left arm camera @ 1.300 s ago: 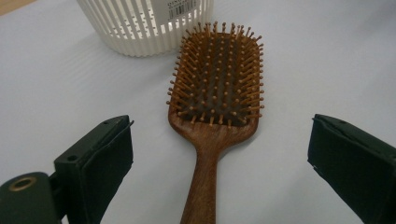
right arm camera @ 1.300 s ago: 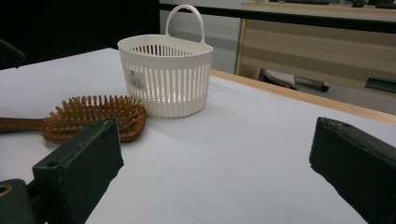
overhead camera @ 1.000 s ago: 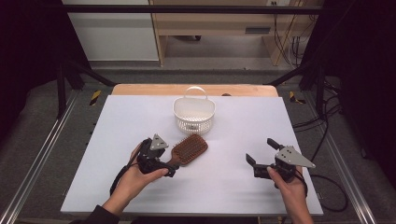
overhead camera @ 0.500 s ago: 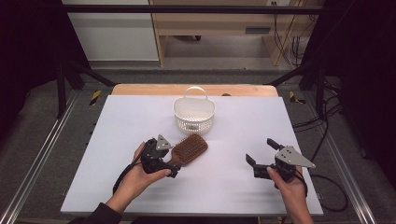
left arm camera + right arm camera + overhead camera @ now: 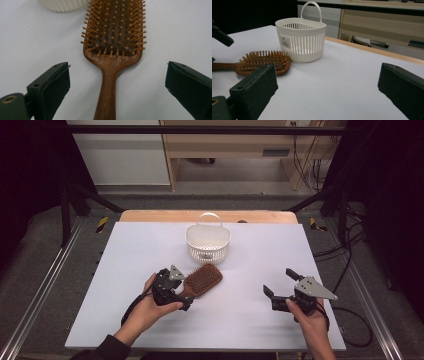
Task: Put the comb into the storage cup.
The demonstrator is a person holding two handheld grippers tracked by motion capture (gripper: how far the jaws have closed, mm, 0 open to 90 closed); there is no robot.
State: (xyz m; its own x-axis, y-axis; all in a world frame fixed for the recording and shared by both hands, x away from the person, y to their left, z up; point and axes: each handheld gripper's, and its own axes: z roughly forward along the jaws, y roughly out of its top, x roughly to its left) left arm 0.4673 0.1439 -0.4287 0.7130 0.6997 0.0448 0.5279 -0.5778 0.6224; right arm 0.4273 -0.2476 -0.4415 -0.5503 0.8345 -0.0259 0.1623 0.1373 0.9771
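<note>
left tool [image 5: 113, 82] straddles the hairbrush [image 5: 115, 42] handle with jaws wide, not yet gripping, so lifting it into the basket [image 5: 207, 242] likely remains; right tool [image 5: 286, 289] idles wide.

The high view looks from above the person's side of the white table [image 5: 250, 320], forward and down, and takes in the whole top and the floor behind it. The left gripper view sits very near the table and looks steeply down along its 2 black jaws at the wooden hairbrush [image 5: 113, 37]; the base of the white basket [image 5: 63, 4] touches the upper left of the frame. The right gripper view is low, almost level with the table, and faces across it to the far edge. All 3 views share the hairbrush and the basket.
</note>
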